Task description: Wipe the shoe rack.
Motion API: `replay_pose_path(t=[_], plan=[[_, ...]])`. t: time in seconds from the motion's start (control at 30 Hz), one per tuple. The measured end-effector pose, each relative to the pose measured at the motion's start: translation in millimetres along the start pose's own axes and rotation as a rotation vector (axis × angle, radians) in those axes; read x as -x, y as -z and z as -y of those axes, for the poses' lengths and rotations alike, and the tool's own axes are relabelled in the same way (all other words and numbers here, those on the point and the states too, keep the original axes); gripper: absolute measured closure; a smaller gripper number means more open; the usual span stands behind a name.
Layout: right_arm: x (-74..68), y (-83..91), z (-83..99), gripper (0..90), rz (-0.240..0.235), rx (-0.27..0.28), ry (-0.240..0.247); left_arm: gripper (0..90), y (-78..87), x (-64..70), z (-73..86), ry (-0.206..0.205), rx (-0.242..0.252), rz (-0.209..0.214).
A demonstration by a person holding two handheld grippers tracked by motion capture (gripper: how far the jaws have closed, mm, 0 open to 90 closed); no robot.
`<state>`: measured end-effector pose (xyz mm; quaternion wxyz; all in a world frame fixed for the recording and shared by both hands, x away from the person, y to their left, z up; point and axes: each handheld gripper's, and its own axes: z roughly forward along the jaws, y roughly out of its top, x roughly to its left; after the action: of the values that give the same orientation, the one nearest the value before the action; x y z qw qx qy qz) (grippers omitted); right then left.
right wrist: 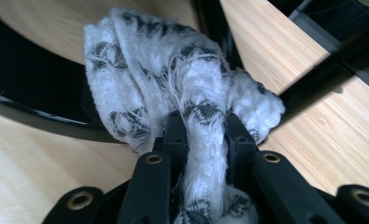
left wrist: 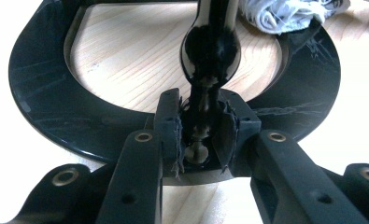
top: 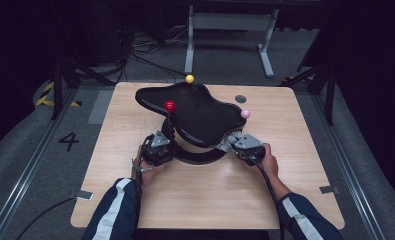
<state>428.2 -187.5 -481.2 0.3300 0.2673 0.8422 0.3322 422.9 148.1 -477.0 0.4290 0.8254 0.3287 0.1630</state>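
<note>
Left claw pinches a black post, right claw a white cloth, on a wooden table.

High view: fixed above the person's side, facing forward and down, far enough off to take in the whole counter and the floor beyond. Left gripper view: rides low on the left gripper, looking along its fingers, very near the black post and the black ring base. Right gripper view: rides on the right gripper, close behind the white cloth, angled down to the counter. Shared: the ring base and cloth appear in both gripper views; the high view takes in both grippers.
</note>
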Motion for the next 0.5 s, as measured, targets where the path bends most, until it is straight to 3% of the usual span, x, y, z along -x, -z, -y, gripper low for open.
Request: replay_pose_path(t=[0.13, 0.33, 0.4, 0.5], plan=[[-9.1, 3.4, -3.9, 75.7, -0.029, 0.014, 0.026, 71.5, -0.2, 0.1, 0.2, 0.000, 0.003, 0.001], [-20.3, 8.0, -9.7, 75.4, -0.092, 0.027, 0.012, 71.1, 0.1, 0.0, 0.1, 0.001, -0.001, 0.003], [-23.9, 9.5, -11.8, 75.3, -0.111, 0.034, 0.033, 70.8, 0.1, 0.0, 0.1, 0.000, -0.001, 0.004], [-26.3, 9.9, -13.0, 75.3, -0.108, 0.033, 0.047, 70.8, 0.0, -0.1, 0.1, 0.001, -0.001, 0.004]])
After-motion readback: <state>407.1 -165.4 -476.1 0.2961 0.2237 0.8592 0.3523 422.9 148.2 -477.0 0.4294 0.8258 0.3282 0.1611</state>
